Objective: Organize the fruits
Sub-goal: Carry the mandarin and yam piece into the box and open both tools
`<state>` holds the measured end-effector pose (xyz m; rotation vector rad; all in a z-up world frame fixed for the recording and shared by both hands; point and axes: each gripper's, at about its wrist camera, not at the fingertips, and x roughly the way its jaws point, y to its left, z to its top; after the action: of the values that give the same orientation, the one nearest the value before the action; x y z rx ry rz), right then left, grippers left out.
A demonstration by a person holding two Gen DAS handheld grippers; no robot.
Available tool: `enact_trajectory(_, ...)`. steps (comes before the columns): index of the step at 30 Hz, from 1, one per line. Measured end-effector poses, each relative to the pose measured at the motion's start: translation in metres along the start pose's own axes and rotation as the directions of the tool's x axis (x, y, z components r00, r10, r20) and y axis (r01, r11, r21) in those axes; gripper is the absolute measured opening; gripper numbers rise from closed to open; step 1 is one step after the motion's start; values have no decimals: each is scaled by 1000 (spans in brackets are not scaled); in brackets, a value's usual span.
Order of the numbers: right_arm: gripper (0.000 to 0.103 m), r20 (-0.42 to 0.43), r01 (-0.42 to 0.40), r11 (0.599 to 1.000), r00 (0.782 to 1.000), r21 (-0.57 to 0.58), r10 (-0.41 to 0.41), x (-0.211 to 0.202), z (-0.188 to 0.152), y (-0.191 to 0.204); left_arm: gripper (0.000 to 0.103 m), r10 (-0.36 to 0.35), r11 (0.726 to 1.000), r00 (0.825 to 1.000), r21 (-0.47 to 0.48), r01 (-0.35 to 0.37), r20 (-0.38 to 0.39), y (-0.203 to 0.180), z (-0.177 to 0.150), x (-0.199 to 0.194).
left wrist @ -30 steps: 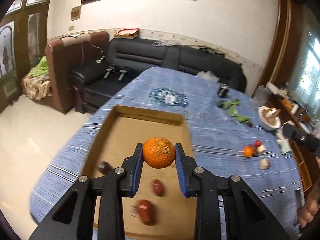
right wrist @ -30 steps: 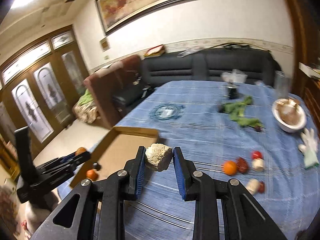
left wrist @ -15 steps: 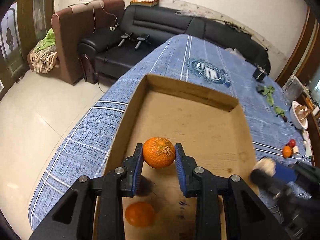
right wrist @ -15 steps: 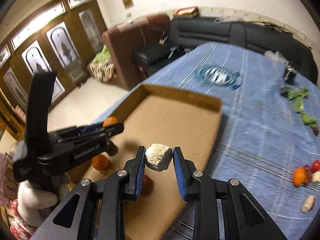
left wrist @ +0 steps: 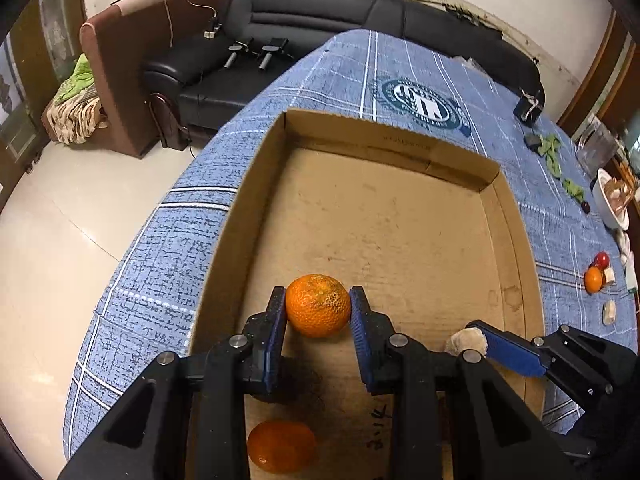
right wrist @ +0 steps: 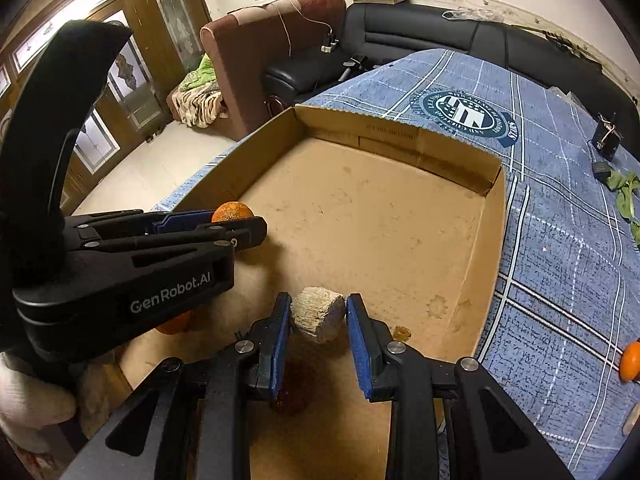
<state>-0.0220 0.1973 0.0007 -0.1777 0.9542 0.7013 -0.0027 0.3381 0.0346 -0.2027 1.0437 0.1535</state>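
My left gripper (left wrist: pixel 318 312) is shut on an orange (left wrist: pixel 318 305), held low over the floor of a shallow cardboard box (left wrist: pixel 384 136). A second orange (left wrist: pixel 282 446) lies on the box floor beneath it. My right gripper (right wrist: pixel 318 316) is shut on a pale rough chunk (right wrist: pixel 318 312), also inside the box (right wrist: pixel 448 160), with a dark red fruit (right wrist: pixel 292 388) under it. In the right wrist view the left gripper (right wrist: pixel 240 226) reaches in from the left with its orange (right wrist: pixel 232 212). In the left wrist view the right gripper (left wrist: pixel 480 340) shows at lower right with the chunk (left wrist: pixel 466 342).
The box sits on a blue checked tablecloth (left wrist: pixel 160 248) near the table's left edge. More fruit (left wrist: pixel 596 274) and a white bowl (left wrist: pixel 608 204) lie at the far right. Green scraps (right wrist: pixel 624 192) and another orange (right wrist: pixel 631 360) are on the cloth. A black sofa (left wrist: pixel 320 12) stands behind.
Both grippers have tipped downward and sunk into the box, each still gripping its load. The right gripper has come in beside the left one.
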Motion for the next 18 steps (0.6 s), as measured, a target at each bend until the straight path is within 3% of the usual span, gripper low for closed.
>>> enact_trajectory(2, 32, -1, -1, 1000, 1000, 13, 1, 2, 0, -1, 33, 7, 1000, 1000, 7, -7, -7, -1, 0, 1)
enact_trajectory(6, 33, -11, -20, 999, 1000, 34, 20, 4, 0, -5, 51, 10, 1000, 1000, 1, -10, 8, -1, 1, -2)
enact_trajectory(12, 39, 29, -18, 999, 999, 32, 17, -14, 0, -5, 51, 5, 1000, 1000, -19, -4, 22, 1, -1, -13)
enact_trajectory(16, 41, 91, -10, 999, 996, 37, 7, -44, -3, -10, 52, -2, 999, 996, -38, 6, 90, -1, -6, -41)
enact_trajectory(18, 42, 133, 40, 998, 990, 45, -46, -59, -11, -16, 59, -9, 998, 990, -59, 17, 141, -1, -11, -60)
